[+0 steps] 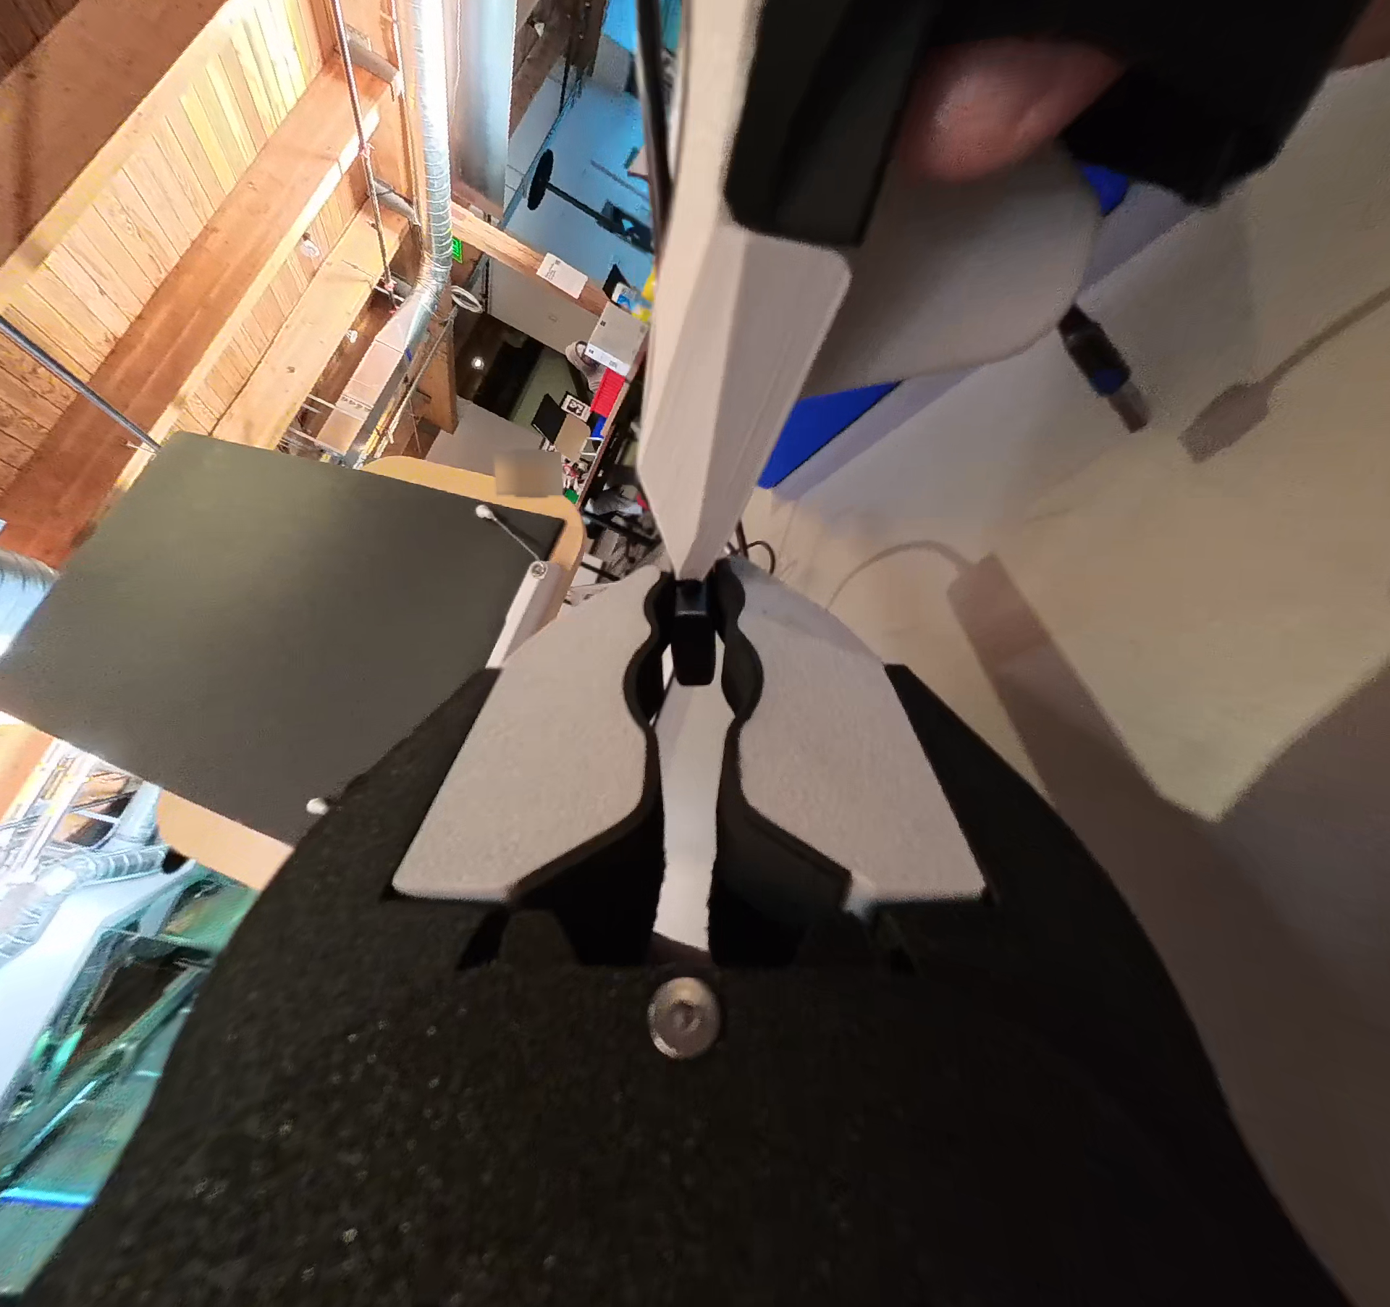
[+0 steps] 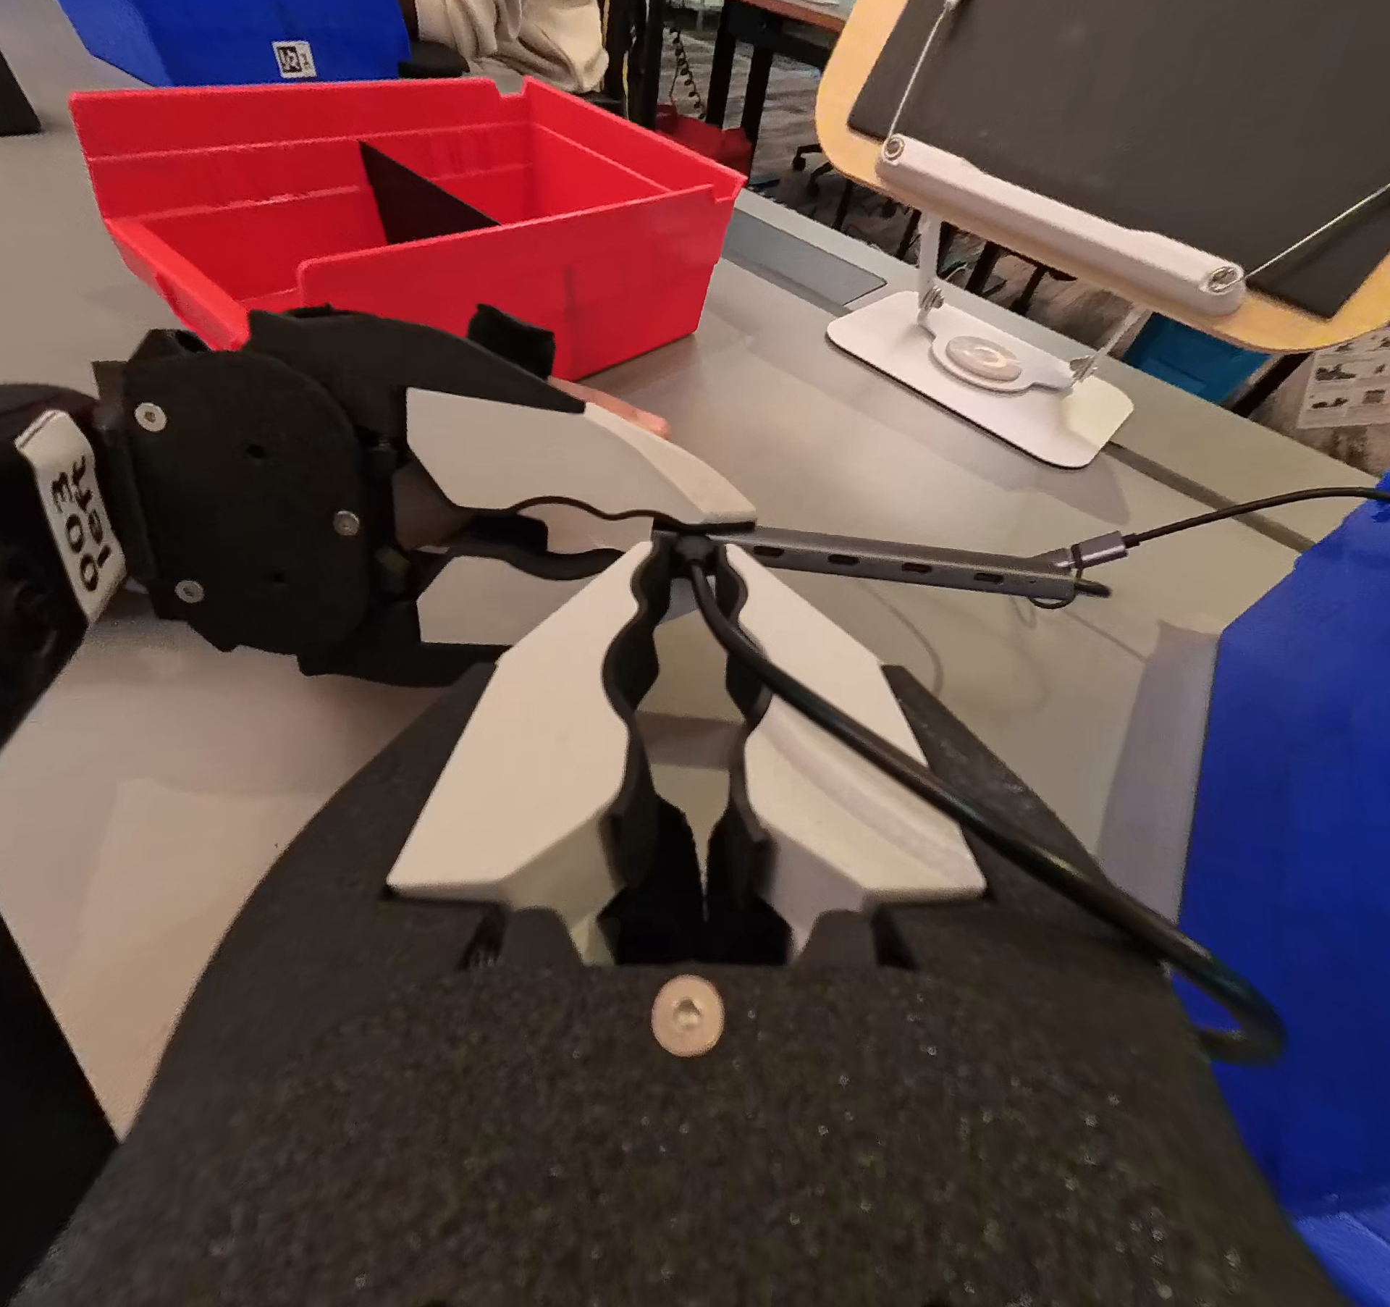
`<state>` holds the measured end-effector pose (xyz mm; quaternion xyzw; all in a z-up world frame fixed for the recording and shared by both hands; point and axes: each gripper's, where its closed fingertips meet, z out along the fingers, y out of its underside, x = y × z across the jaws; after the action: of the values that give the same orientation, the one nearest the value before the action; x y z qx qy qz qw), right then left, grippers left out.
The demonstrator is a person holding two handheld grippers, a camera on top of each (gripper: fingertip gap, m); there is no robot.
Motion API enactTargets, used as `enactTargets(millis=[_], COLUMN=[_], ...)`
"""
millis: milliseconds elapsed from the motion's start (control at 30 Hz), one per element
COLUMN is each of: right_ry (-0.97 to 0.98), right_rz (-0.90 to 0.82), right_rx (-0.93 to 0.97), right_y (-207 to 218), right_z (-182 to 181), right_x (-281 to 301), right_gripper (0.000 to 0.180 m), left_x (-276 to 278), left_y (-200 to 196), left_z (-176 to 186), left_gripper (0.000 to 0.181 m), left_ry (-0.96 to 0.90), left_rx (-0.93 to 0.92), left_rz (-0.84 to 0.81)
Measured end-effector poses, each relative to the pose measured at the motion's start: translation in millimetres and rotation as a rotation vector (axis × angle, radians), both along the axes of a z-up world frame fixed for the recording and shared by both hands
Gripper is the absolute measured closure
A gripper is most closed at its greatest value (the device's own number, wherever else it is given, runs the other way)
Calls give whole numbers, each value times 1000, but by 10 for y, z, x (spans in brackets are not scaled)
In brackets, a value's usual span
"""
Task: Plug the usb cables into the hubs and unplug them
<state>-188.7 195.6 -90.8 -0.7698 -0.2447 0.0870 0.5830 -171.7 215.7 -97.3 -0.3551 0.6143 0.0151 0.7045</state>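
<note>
Slim grey metal hub (image 2: 902,565), mid-frame, pinched endwise by my left gripper (image 2: 741,518); my right gripper (image 2: 688,552) clamps the black cable's plug (image 2: 686,547), probably mid-insertion; next, a straight push.

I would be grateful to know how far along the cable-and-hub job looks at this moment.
Done: a grey-tipped cable sits in the hub's far end. In hand: the left tool pinches the hub's near end while the right tool grips a black plug right at that end; whether it is seated is unclear. Left: its row of side ports looks empty.
</note>
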Motion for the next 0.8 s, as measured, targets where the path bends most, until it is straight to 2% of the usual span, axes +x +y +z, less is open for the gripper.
enactTargets(millis=[100,167,300,400,500,600,667,800], right_ry=[10,18,64,159,219,260,242,212], right_rz=[33,57,219,468,610,571,527,594], right_rx=[7,7,-52,-17,-26,-9,-53,-87], right_y=[-97,-205,-505,-803,-954,-707,-436,-192], right_z=[3,-41,-167,178,571,850,795,644], right_x=[-26,-17,-87,-117,150,530,679,596], right_gripper=[155,156,157,158,158,153,145,143], left_x=[-20,-61,-127,-146,-158,-168,-199,-273], left_y=[59,128,206,212,166,-7,-127,-275], left_z=[-8,-3,48,92,139,247,360,458], left_gripper=[171,171,171,171,171,171,171,171], left_ry=[-10,-24,-68,-109,-152,-178,-200,-161], left_rx=[-24,-53,-117,-211,-428,-676,-809,-994], left_rz=[16,30,39,19,-57,-211,-323,-476])
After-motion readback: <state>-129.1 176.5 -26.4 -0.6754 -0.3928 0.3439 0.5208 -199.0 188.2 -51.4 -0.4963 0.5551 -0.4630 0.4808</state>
